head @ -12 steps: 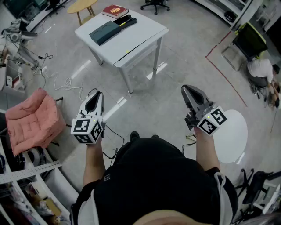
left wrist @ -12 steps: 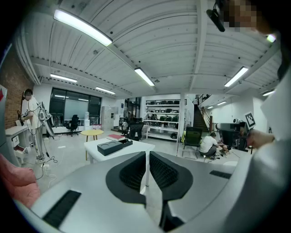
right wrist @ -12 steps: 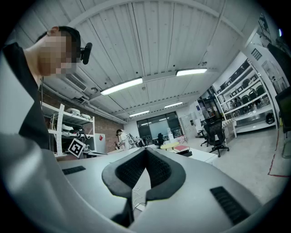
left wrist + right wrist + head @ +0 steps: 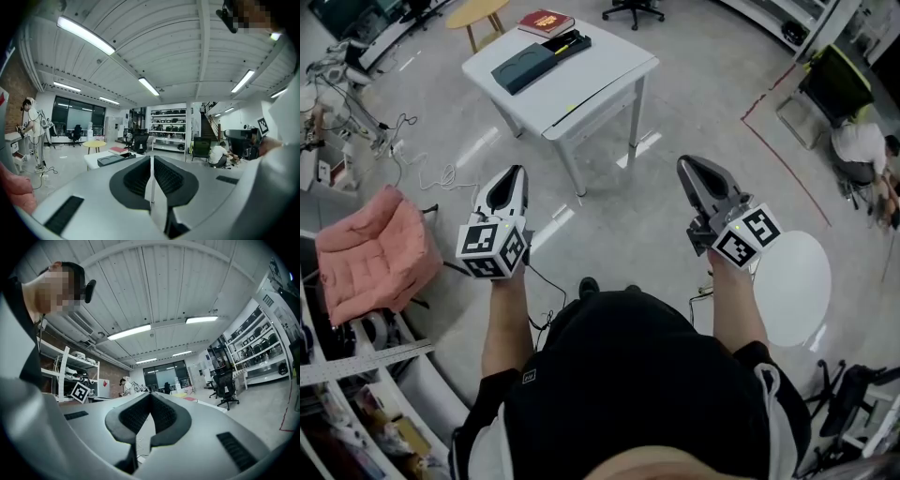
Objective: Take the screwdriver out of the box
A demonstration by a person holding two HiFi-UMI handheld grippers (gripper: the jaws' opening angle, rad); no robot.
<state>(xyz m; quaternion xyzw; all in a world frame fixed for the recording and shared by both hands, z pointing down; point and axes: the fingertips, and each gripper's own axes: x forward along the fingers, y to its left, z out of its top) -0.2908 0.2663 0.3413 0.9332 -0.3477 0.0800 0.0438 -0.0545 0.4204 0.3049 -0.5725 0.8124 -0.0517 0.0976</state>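
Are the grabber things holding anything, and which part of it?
Nothing. The left gripper and right gripper are both shut and empty; the screwdriver lies in its box on the white table.

Two grippers are counted: the left gripper point(image 4: 516, 172) and the right gripper point(image 4: 684, 163). One white table point(image 4: 600, 70) is seen, and on it are counted one dark box point(image 4: 525, 67), one screwdriver point(image 4: 564, 44) and one red book point(image 4: 546, 22). One yellow stool point(image 4: 478, 11), one pink cushion point(image 4: 370, 262), one round white tabletop point(image 4: 797, 291) and one office chair point(image 4: 633, 9) are also counted.
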